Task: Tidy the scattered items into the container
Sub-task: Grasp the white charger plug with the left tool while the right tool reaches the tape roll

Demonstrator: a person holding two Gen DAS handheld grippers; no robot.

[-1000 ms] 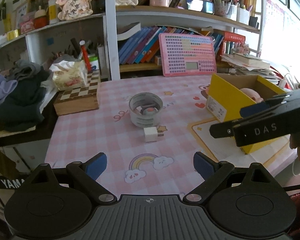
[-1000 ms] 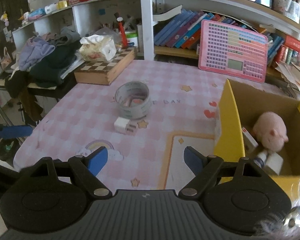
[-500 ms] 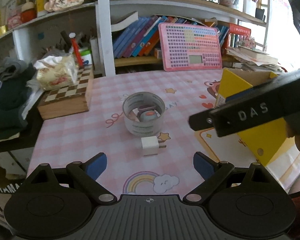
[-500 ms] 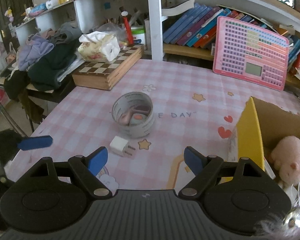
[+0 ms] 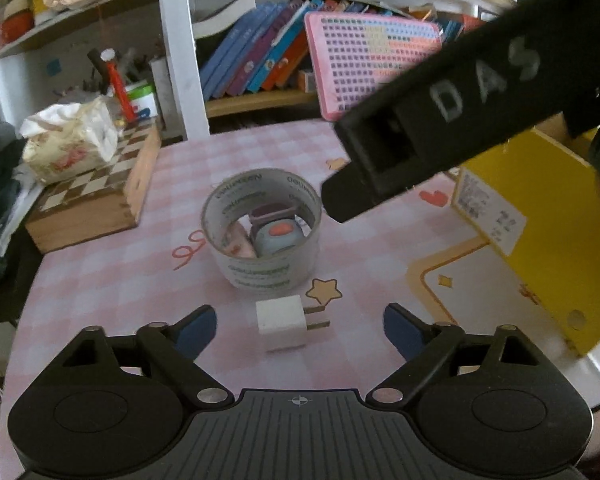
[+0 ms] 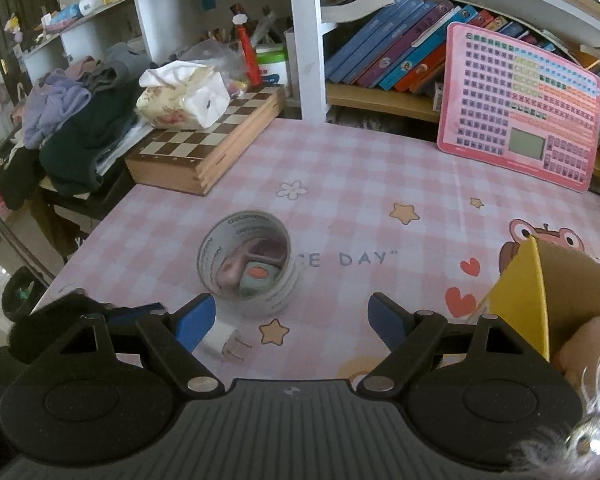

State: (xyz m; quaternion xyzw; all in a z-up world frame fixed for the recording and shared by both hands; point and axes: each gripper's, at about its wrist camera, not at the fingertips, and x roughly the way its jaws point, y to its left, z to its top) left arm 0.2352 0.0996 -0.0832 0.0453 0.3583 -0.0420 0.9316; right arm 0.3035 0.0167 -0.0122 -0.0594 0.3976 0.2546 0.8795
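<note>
Both grippers are spread wide and hold nothing. The left gripper (image 5: pixel 299 326) hangs low over the small white plug-in charger block (image 5: pixel 281 323), which lies on the pink checked bench (image 5: pixel 100 280) between its blue fingertips. Just beyond the charger stands a grey-white roll of tape (image 5: pixel 261 229) with small pink and grey objects inside its ring. The right gripper (image 6: pixel 290 316) hovers close above that roll. The yellow cardboard box (image 6: pixel 522 300) sits at the bench's right edge, a pink plush toy (image 6: pixel 584 350) inside.
</note>
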